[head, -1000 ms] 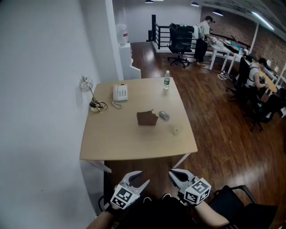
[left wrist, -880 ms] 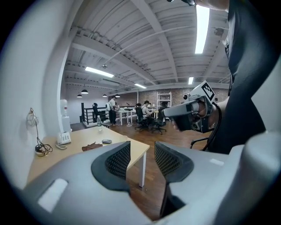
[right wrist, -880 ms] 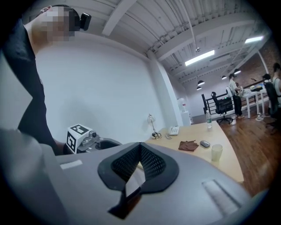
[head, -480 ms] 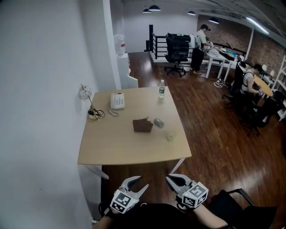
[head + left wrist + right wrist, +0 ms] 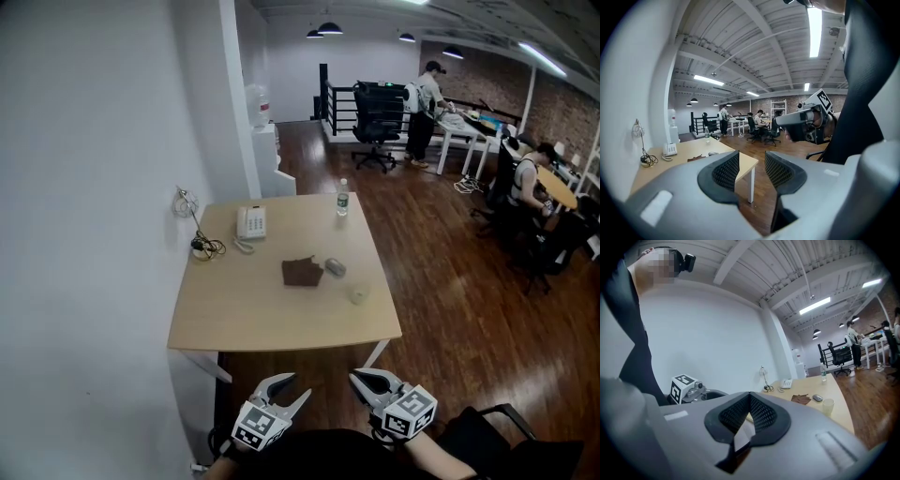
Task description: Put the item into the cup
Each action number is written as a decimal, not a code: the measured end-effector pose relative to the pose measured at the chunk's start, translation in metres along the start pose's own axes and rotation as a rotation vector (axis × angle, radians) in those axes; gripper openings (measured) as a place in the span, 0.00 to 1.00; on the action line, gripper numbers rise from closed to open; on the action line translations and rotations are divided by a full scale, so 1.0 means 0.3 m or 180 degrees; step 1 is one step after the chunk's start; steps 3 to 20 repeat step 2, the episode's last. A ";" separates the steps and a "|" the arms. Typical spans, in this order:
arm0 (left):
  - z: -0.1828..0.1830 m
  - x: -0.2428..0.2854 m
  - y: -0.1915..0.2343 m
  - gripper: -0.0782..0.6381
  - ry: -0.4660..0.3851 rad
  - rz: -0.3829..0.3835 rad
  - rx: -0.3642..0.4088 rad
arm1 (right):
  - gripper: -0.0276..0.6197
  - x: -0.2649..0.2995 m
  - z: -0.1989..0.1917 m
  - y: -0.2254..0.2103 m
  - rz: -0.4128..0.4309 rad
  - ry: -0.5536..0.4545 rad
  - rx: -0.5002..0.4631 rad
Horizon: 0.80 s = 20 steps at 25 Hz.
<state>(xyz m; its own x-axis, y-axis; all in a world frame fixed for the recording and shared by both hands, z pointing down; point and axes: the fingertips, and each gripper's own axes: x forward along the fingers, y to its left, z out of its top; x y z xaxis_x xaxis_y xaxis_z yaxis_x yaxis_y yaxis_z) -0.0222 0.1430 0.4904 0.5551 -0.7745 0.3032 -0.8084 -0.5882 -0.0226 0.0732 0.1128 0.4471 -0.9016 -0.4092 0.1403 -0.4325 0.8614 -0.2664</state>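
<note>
A small translucent cup (image 5: pixel 357 294) stands near the right edge of the wooden table (image 5: pixel 272 319); it also shows in the right gripper view (image 5: pixel 828 406). Just behind it lie a grey oval item (image 5: pixel 335 268) and a crumpled brown piece (image 5: pixel 302 272). Both grippers hover low by my body, well short of the table's front edge. My left gripper (image 5: pixel 292 388) is open, with an empty gap between its pads (image 5: pixel 725 171). My right gripper (image 5: pixel 361 377) is shut, its pads meeting at the tips with nothing between them (image 5: pixel 749 404).
A white desk phone (image 5: pixel 250 222), a water bottle (image 5: pixel 342 199) and a coiled cable (image 5: pixel 202 246) sit toward the table's far side. The white wall runs along the table's left. A black chair (image 5: pixel 497 431) stands at my right. People and office chairs (image 5: pixel 378 112) are far behind.
The view has shifted a little, so the table sits slightly differently in frame. Both grippers hold the same low pose with their jaws unchanged.
</note>
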 end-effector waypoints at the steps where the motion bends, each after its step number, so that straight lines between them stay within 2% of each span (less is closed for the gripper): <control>1: 0.002 0.000 -0.002 0.34 -0.0004 0.0011 0.0004 | 0.05 -0.004 0.001 -0.001 0.0001 -0.0003 0.0001; 20: 0.005 0.000 -0.004 0.34 -0.0008 0.0021 0.0009 | 0.05 -0.007 0.001 -0.002 0.0002 -0.0007 0.0002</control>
